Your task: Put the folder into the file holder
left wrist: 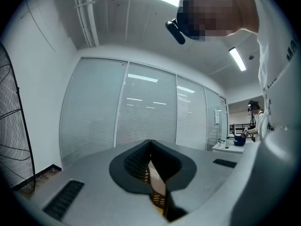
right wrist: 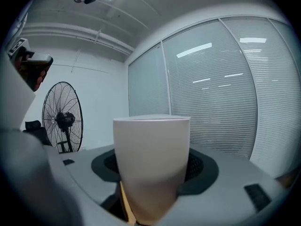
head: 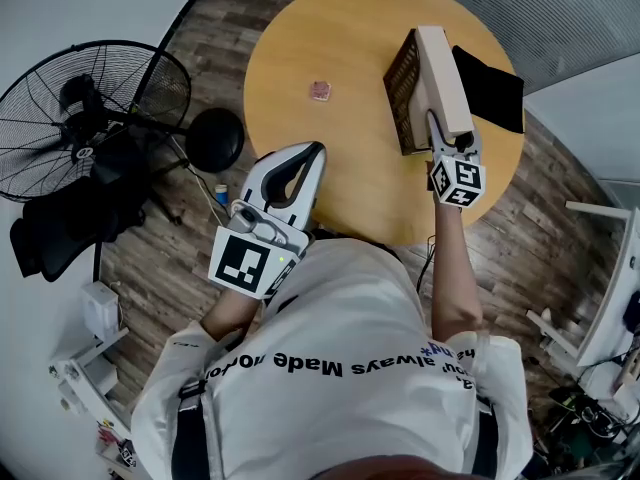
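While my right gripper (head: 438, 120) is pinching the beige folder (head: 445, 63) between its jaws, just against the mesh file holder (head: 403, 93) at the bench's (head: 330, 28) three o'clock, my left gripper (head: 316, 150) is hovering at seven o'clock, jaws pressed together.

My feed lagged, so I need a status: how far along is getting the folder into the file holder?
Done: the folder is picked up, clamped in the right tool. In hand: it stands on edge right beside the mesh file holder; whether it is inside yet I cannot tell. Left: seat it and let go. The left tool is shut and empty.
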Demonstrator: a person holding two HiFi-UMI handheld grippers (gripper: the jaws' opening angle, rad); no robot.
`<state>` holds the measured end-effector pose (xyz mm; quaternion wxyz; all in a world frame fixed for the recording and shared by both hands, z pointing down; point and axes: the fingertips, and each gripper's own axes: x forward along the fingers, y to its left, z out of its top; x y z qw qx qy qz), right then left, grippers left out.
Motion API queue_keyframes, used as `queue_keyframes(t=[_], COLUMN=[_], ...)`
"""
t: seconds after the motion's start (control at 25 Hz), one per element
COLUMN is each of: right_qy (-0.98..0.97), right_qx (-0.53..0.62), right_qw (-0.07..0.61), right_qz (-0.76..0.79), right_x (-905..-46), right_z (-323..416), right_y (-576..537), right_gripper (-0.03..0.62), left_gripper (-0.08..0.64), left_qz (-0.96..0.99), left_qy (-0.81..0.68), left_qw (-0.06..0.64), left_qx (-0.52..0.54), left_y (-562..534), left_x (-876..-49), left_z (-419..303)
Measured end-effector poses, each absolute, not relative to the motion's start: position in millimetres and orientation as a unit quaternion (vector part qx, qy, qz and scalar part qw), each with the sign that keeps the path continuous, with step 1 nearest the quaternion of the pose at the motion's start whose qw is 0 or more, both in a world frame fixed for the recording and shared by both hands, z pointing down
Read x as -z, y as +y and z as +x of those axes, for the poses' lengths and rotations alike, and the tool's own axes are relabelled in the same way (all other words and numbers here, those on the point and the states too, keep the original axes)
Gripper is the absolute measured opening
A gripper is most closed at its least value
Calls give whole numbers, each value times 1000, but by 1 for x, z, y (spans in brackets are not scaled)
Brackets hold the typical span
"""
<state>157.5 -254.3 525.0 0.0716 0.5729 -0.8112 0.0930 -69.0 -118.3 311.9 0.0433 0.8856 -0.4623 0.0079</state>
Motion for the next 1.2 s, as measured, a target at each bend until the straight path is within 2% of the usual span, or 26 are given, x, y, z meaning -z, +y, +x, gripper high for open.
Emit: queue_keyframes(t=[0.84,1.2], right_qy=[-810,-806], right_qx=[-105,-136], right_qw=[94,83], right_qz=[569,570], right_x=[-535,-543], right_z=[155,158], right_y=[-250,-249], right_gripper=[296,314], left_gripper=[25,25], left_qz=[889,890], left_qy=[-457,-453], left_qw=[43,44], left_qx=[-8,-8], left_y=[-113,-113], left_x=[-311,-312], left_z=[-73,-74])
